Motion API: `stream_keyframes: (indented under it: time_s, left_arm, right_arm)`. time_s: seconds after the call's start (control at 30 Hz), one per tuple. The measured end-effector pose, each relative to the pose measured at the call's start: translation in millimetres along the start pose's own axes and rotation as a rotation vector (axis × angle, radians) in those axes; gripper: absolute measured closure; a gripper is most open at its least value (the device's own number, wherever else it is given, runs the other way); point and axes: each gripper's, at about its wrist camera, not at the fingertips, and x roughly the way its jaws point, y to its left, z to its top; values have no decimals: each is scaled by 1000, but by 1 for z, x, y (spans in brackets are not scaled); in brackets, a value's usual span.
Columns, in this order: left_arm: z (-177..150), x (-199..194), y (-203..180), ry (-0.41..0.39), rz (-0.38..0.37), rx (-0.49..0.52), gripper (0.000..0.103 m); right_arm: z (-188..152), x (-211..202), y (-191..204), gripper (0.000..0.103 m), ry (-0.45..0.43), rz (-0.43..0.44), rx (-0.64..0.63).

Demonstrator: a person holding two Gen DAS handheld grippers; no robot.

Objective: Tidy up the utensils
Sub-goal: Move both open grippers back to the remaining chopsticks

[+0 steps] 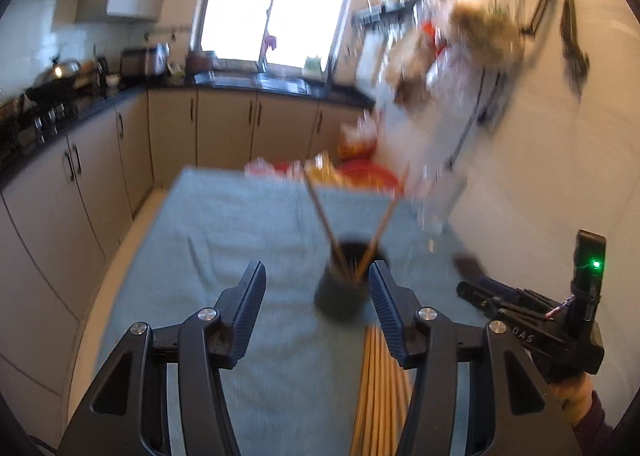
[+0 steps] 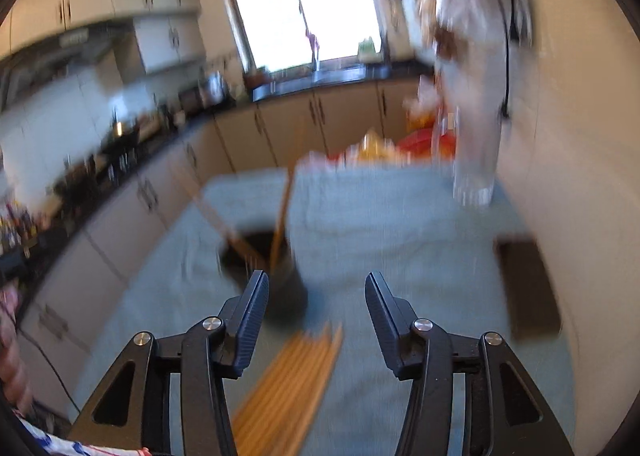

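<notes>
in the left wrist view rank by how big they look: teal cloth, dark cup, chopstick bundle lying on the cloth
1. teal cloth, by far.
2 and 3. chopstick bundle and dark cup: unsure, the bundle lies nearer the camera, partly hidden.

A cup (image 1: pixel 341 288) stands on the cloth (image 1: pixel 224 224) that covers the counter, with two chopsticks (image 1: pixel 322 216) leaning apart inside it. Just in front of the cup a bundle of chopsticks (image 1: pixel 376 392) lies flat on the cloth. Right of the cup lies a flat block (image 2: pixel 528 288); behind the cup, at the counter's far edge, sit bags (image 1: pixel 360 168).
</notes>
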Motion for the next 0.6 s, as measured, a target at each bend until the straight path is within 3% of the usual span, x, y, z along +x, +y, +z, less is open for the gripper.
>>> stream_keyframes:
  time_s: [0.03, 0.1, 0.17, 0.4, 0.47, 0.6]
  left_arm:
    - [-13, 8, 1, 37, -3, -1, 51]
    - [-41, 27, 0, 118, -6, 3, 51]
    - [-66, 46, -4, 194, -10, 28, 51]
    - [-119, 84, -26, 342, -63, 126, 58]
    - [-125, 91, -31, 367, -75, 144, 69]
    - [-133, 104, -37, 410, -86, 163, 79]
  right_arm:
    - [-16, 7, 1, 49, 42, 8, -9]
    - [-41, 19, 3, 67, 106, 26, -19]
    - [-71, 33, 6, 74, 183, 48, -30]
    - [-108, 48, 9, 75, 242, 30, -59]
    - [-110, 47, 7, 75, 235, 26, -57]
    - [-112, 46, 9, 75, 232, 14, -62]
